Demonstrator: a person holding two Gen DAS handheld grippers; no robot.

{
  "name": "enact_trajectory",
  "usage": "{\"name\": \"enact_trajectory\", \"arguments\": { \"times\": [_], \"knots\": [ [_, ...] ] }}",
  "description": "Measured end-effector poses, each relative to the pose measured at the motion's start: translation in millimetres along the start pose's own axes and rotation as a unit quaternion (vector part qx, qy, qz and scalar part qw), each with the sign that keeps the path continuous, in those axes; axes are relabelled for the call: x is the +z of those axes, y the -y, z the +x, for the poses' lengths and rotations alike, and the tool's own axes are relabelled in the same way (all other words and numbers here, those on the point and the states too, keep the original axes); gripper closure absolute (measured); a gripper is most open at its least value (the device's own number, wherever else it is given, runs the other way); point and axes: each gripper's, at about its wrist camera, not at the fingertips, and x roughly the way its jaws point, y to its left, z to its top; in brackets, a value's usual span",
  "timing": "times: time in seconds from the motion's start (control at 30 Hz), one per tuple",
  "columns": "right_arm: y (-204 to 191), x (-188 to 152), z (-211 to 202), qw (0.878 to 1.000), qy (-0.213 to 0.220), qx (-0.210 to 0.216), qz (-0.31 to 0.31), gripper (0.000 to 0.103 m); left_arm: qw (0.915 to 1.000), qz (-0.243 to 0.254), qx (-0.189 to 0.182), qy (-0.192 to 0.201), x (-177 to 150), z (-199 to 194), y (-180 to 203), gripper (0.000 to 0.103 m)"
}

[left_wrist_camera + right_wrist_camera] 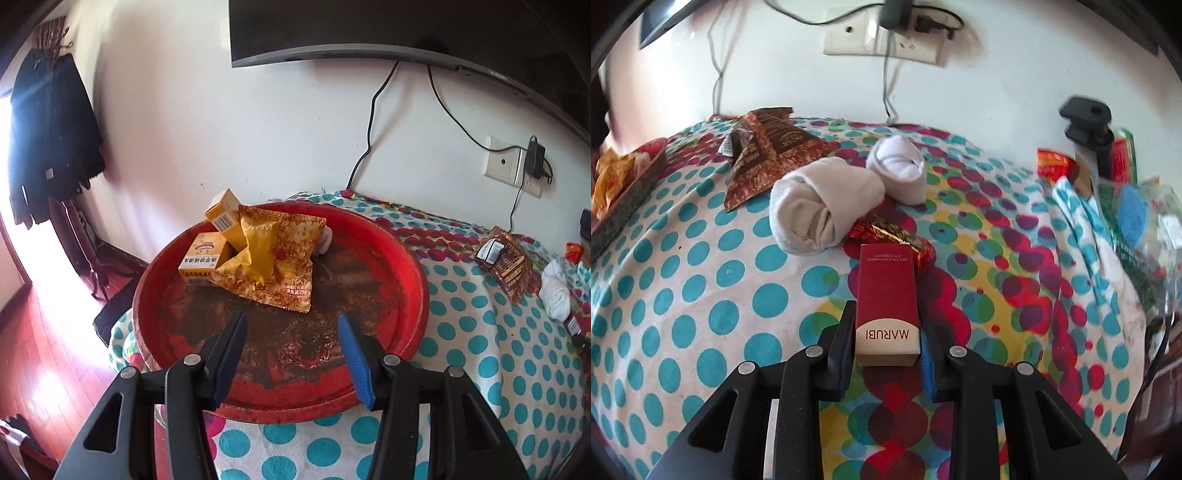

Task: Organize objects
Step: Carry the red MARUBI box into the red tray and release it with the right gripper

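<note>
A worn red round tray sits on the dotted cloth and holds two yellow boxes, a yellow pouch and an orange snack bag. My left gripper hovers open over the tray's bare near half, with nothing between its fingers. In the right wrist view, my right gripper is shut on a red box with a white end that lies on the cloth. Its pads press on both long sides of the box.
A red foil sweet touches the box's far end. Beyond it lie two rolled white socks and a brown snack packet. Packets and a black clamp crowd the right edge. The wall with sockets stands close behind.
</note>
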Motion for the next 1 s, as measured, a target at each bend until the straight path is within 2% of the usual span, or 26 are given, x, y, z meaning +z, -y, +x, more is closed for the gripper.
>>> {"name": "enact_trajectory", "arguments": {
  "times": [0.17, 0.33, 0.53, 0.77, 1.0],
  "knots": [
    [-11, -3, -22, 1.000, 0.007, 0.011, 0.012, 0.076, 0.9997, -0.024, -0.001, -0.001, 2, 3, -14, 0.050],
    [-51, -3, -44, 0.999, 0.016, 0.042, -0.012, 0.076, 0.9991, -0.041, -0.003, -0.008, 2, 6, -24, 0.050],
    [-129, 13, -53, 0.992, 0.024, 0.106, -0.070, 0.076, 0.9983, -0.057, 0.002, -0.008, 4, 6, -33, 0.050],
    [-226, 51, -57, 0.973, 0.030, 0.183, -0.136, 0.076, 0.9955, -0.092, 0.024, -0.001, 7, 3, -57, 0.050],
    [-310, 99, -34, 0.962, 0.011, 0.218, -0.163, 0.075, 0.9885, -0.145, 0.044, 0.001, 7, 3, -90, 0.050]
  ]
}}
